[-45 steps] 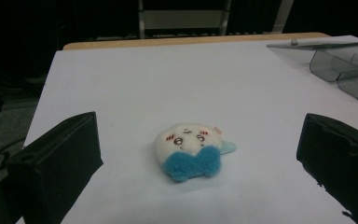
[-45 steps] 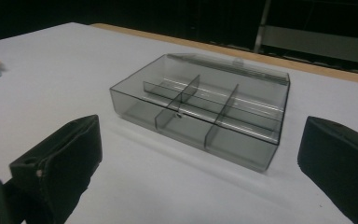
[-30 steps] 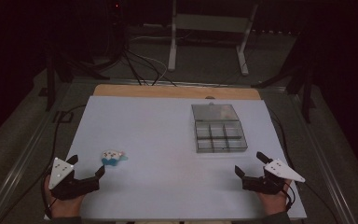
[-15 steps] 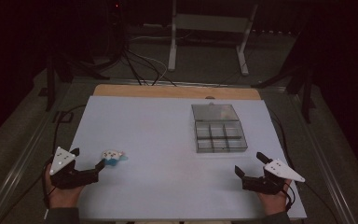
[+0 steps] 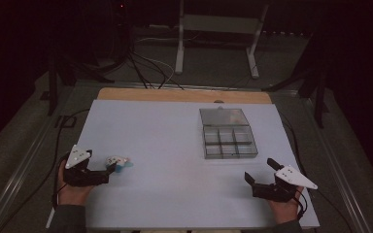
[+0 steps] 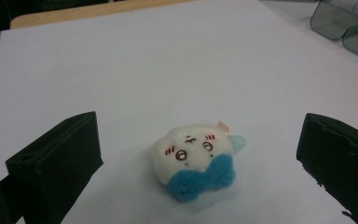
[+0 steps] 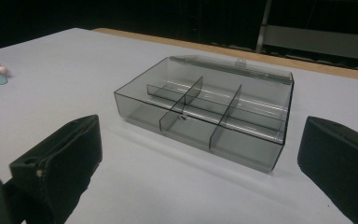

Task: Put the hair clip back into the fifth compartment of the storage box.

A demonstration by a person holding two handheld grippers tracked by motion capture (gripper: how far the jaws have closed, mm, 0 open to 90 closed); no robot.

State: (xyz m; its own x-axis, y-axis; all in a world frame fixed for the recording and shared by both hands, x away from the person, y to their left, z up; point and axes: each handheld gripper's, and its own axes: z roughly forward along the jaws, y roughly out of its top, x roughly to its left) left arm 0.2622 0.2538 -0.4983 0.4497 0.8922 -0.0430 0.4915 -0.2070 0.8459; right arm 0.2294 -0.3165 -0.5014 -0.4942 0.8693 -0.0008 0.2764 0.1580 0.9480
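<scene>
Tabletop (image 5: 175, 145): white sheet over a wooden board, whose far edge shows as a tan strip in the high view.

Plush toy (image 6: 193, 161): small round white figure with a drawn face, pink cheeks and a blue bow-shaped patch below the face. Lies on the tabletop at the near left, face turned toward the left claw's camera. In the high view it sits at (image 5: 118, 162), just ahead of the left claw's tips.

Left claw (image 5: 108, 171): held in the person's left hand (image 5: 73, 191) at the near left edge. Jaws spread wide, one to each side of the plush toy in the left gripper view, both clear of it, nothing gripped.

Compartment box (image 5: 227, 133): smoky transparent plastic, rectangular, on the right half of the tabletop, well apart from the plush toy.
Box layout: dividers form small cells in rows across the near part; the far section appears undivided in the high view.
Box contents: every cell seen through the walls in the right gripper view (image 7: 205, 112) holds nothing.
Box lid: a clear flap stands along the far edge; its exact position cannot be told.

Right claw (image 5: 260, 172): held in the person's right hand (image 5: 284, 208) at the near right. Jaws wide apart, pointed toward the compartment box, short of it, holding nothing.
</scene>
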